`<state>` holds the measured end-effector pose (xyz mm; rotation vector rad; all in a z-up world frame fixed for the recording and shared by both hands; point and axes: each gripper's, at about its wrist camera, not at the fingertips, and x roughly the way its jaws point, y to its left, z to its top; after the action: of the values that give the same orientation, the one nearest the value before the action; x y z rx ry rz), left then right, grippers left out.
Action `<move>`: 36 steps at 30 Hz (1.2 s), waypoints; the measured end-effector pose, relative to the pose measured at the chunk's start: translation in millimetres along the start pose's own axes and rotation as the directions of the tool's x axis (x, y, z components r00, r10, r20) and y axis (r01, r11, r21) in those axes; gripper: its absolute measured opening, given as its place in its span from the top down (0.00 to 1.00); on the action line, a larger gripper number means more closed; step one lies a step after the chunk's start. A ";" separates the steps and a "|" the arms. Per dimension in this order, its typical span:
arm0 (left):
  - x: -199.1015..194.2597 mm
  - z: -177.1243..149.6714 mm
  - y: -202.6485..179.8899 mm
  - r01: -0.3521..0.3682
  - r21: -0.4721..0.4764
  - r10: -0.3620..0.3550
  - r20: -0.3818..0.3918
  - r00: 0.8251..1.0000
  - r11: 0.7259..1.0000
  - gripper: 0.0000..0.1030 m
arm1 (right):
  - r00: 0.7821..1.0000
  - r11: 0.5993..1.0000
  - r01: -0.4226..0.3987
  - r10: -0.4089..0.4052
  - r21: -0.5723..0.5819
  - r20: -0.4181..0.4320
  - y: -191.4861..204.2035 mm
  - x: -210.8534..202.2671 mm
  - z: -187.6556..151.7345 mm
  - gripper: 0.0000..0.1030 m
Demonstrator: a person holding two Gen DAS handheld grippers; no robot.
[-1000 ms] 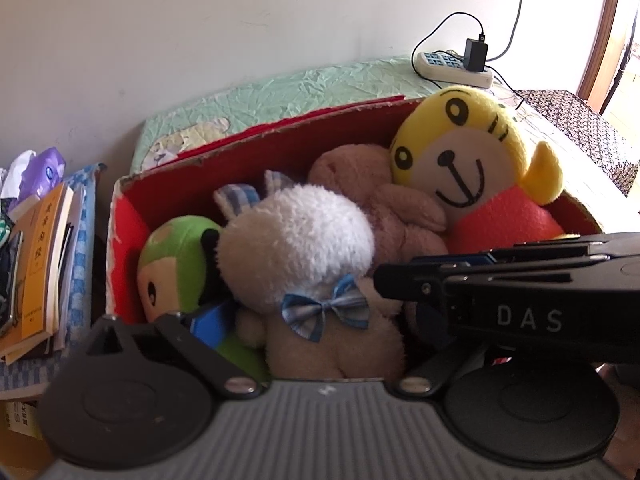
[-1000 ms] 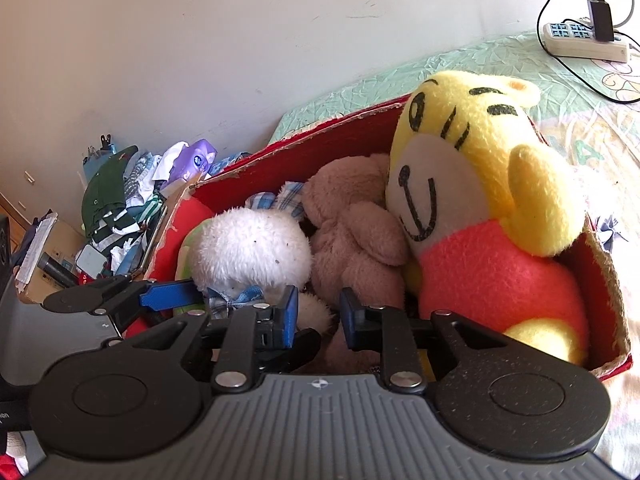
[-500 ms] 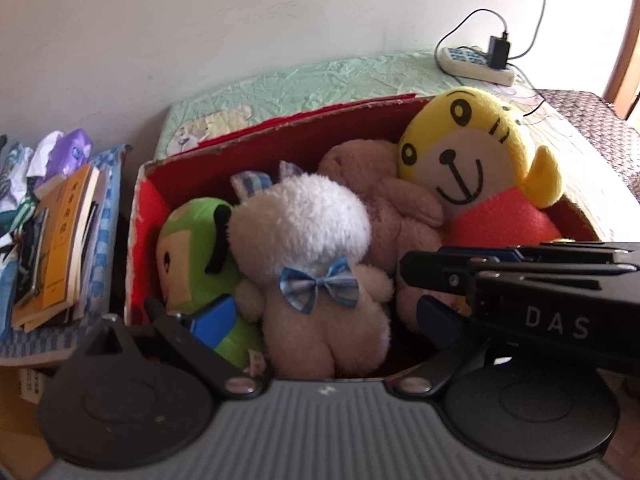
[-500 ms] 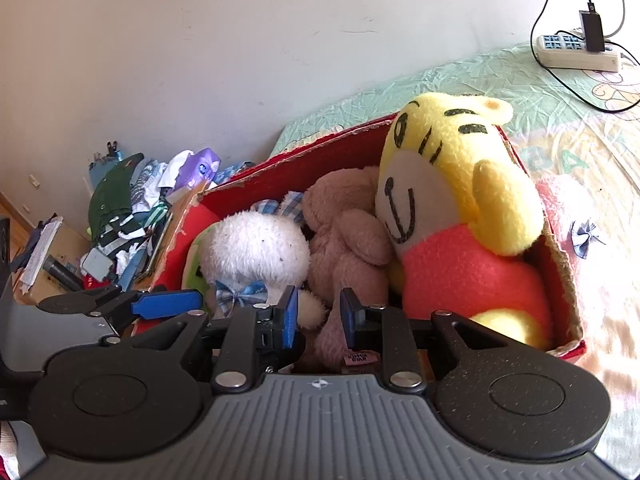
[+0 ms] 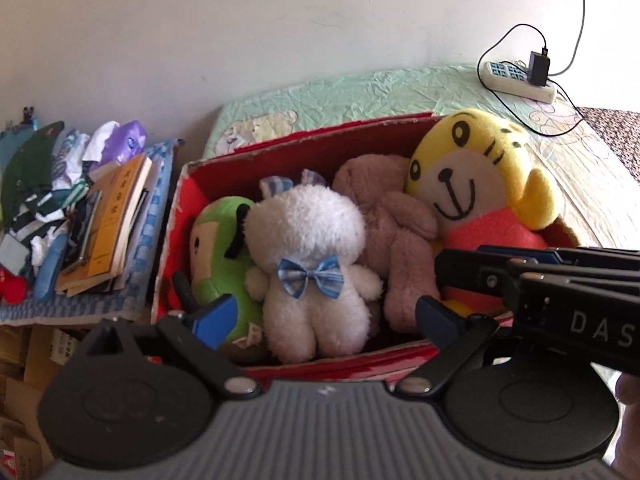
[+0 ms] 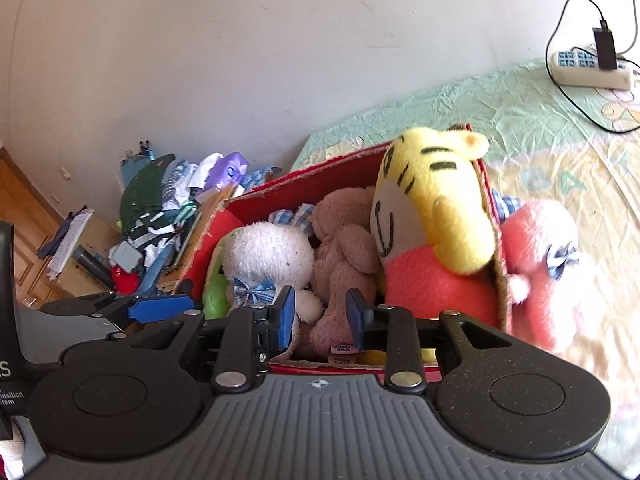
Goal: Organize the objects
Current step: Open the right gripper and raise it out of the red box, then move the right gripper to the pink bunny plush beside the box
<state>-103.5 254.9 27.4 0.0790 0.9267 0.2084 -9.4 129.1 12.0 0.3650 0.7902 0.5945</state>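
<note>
Red cardboard box (image 5: 182, 216) on the bed, packed w/ plush: green doll (image 5: 218, 256), white bunny w/ blue bow (image 5: 308, 264), tan bear (image 5: 394, 240), yellow tiger in red top (image 5: 476, 184). Pink plush (image 6: 540, 268) lies outside, prob touching the box's right wall. Left gripper (image 5: 324, 312) released, wide. Right gripper (image 6: 320, 316) empty, jaws just been opening. Vs 1 s ago, both cams pulled back; pink plush newly in view.

Plain white wall (image 5: 240, 40) behind a green-sheeted bed (image 6: 520, 112).

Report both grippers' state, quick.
Left gripper: open wide, empty, above the red box.
Right gripper: jaws have just been opening, holding nothing.
</note>
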 end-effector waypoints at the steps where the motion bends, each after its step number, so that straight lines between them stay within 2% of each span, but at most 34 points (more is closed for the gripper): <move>1: -3.3 -0.1 -3.5 -0.010 -0.001 0.010 0.003 1.000 1.000 0.07 | 1.000 1.000 -0.007 0.007 -0.002 -0.001 -1.5 -2.7 0.7 0.70; 11: -26.1 -0.3 -30.4 -0.055 -0.031 0.055 0.000 0.998 0.998 0.07 | 0.998 0.996 -0.069 0.069 -0.048 -0.013 -13.7 -28.0 7.1 0.69; 21: -45.4 -10.2 -58.5 -0.033 -0.056 0.032 -0.012 0.999 0.998 0.07 | 0.993 0.985 -0.122 0.120 -0.118 -0.025 -23.5 -53.7 4.0 0.69; 30: -37.0 -23.4 -96.0 0.052 -0.051 -0.055 -0.050 0.997 0.997 0.11 | 0.990 0.982 -0.137 0.132 -0.130 -0.046 -47.6 -69.7 -5.1 0.68; 36: -21.9 -32.6 -122.6 0.157 -0.042 -0.160 -0.079 0.984 0.987 0.15 | 0.994 0.992 -0.096 0.092 -0.086 -0.055 -81.5 -78.0 -13.9 0.67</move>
<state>-124.5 129.8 5.8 -0.0369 1.0056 0.0808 -33.9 18.3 4.1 0.3074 0.7958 0.7272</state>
